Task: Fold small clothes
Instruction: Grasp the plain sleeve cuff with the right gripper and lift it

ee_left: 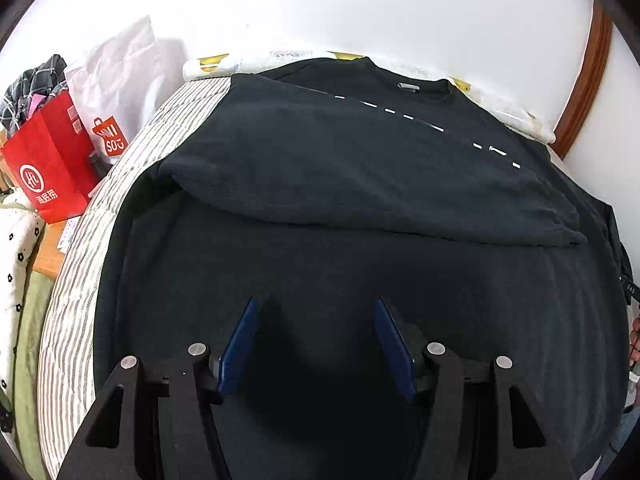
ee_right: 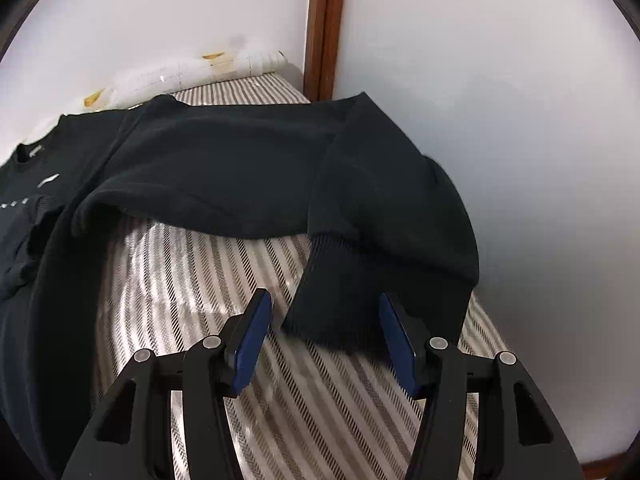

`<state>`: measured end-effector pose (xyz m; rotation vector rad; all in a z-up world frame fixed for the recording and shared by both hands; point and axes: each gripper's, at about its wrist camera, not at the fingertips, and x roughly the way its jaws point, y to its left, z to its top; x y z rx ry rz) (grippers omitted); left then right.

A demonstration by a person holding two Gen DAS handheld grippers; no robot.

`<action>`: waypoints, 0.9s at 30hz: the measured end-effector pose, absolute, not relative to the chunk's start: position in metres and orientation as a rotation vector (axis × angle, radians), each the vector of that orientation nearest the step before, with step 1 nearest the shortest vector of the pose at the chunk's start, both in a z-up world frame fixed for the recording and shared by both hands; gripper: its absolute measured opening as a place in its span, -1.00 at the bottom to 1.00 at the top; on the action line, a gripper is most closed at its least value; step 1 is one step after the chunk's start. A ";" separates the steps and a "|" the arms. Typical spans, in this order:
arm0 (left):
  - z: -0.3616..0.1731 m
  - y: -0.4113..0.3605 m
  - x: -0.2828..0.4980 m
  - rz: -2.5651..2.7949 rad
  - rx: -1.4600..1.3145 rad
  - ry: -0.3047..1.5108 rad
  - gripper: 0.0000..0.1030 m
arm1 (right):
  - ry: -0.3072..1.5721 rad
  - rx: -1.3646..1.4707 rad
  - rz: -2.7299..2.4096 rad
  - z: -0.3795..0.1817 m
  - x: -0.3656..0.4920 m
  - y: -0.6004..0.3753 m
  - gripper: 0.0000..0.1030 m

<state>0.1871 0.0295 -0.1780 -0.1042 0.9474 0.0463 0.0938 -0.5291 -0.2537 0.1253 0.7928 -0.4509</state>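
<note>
black top (ee_left: 320, 168) flat on striped bed (ee_left: 76, 280) | sleeve cuff (ee_right: 332, 312) points at right gripper (ee_right: 324, 312), between its open fingers, nothing pinched | left gripper (ee_left: 314, 312) open over the body, empty

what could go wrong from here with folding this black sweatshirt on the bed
1. The right gripper is open around the ribbed cuff with its fingers apart; closing there may catch only the cuff's edge and let it slip.
2. The sleeve lies bunched close to the wall, so swinging it over may drag or twist it.
3. The left gripper hangs open over flat fabric of the black sweatshirt, already folded on one side; pinching here could bunch it.
</note>
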 end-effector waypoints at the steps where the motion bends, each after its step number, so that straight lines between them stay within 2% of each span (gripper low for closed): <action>1: -0.177 0.031 0.188 0.042 -0.111 0.946 0.12 | 0.793 0.124 -0.456 -0.253 0.095 -0.530 -0.11; 2: -0.176 0.033 0.187 0.035 -0.118 0.944 0.12 | 0.794 0.120 -0.474 -0.253 0.095 -0.532 -0.30; 3: -0.176 0.033 0.189 0.034 -0.121 0.942 0.12 | 0.798 0.112 -0.490 -0.253 0.097 -0.534 -0.61; 4: -0.175 0.034 0.188 0.035 -0.119 0.938 0.12 | 0.800 0.103 -0.504 -0.252 0.097 -0.536 -0.74; 5: -0.174 0.035 0.188 0.034 -0.117 0.935 0.12 | 0.801 0.098 -0.509 -0.252 0.098 -0.538 -0.78; 9: -0.171 0.046 0.184 0.017 -0.112 0.915 0.12 | 0.796 0.125 -0.500 -0.236 0.094 -0.539 -0.80; 15: -0.168 0.069 0.182 -0.002 -0.117 0.894 0.12 | 0.672 0.169 -0.383 -0.165 0.081 -0.497 -0.81; 21: -0.166 0.094 0.182 -0.005 -0.127 0.876 0.12 | 0.559 0.124 -0.201 -0.094 0.098 -0.390 -0.81; 27: -0.166 0.121 0.183 0.009 -0.146 0.865 0.15 | 0.575 0.096 -0.012 -0.076 0.149 -0.272 -0.81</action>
